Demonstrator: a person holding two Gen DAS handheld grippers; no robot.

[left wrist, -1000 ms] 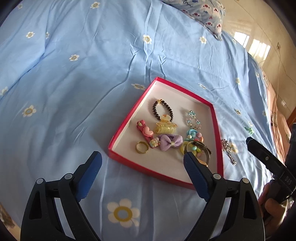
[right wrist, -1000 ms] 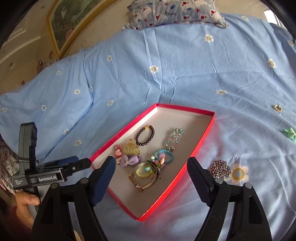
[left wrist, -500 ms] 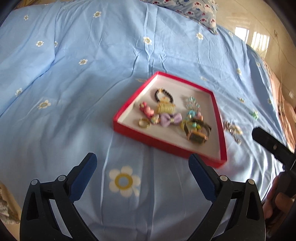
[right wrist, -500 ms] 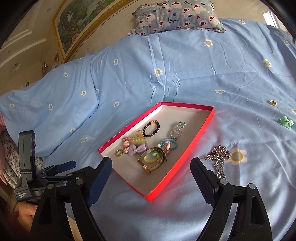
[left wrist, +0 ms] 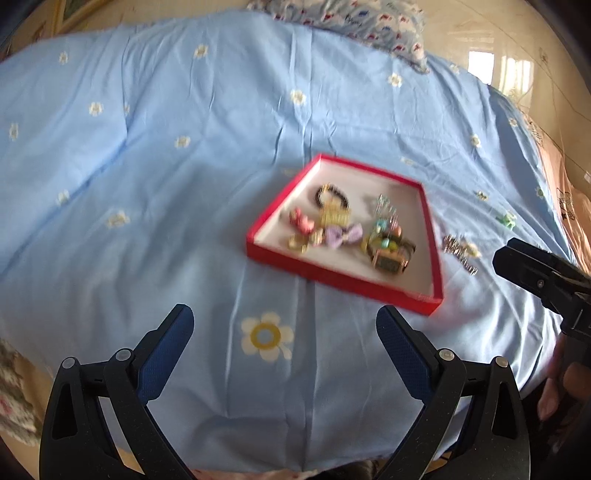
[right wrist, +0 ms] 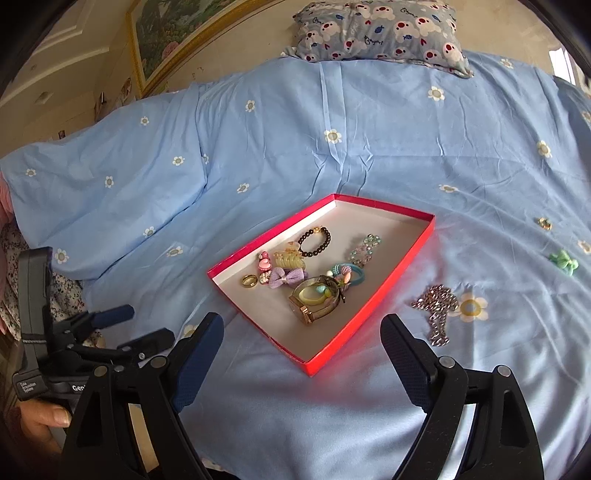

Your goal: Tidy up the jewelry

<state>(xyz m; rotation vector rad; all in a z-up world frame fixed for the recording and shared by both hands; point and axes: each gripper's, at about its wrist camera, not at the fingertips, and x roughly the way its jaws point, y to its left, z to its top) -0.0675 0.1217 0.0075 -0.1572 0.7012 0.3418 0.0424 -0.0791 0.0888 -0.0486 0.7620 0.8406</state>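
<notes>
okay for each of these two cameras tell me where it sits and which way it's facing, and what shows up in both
Left wrist: rides the left tongs, open, facing forward down onto the bed toward the red tray; the right tongs' tip and a hand show at right.
Right wrist: rides the right tongs, open, facing the red tray from its right-hand side; the left tongs and a hand show at lower left.
Shared: tray, silver chain, green bow, pillow.

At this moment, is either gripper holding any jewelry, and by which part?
Nothing is held. The left gripper and right gripper are both open and empty above the bedspread, short of the red tray. The silver chain lies untouched on the bedspread.
</notes>
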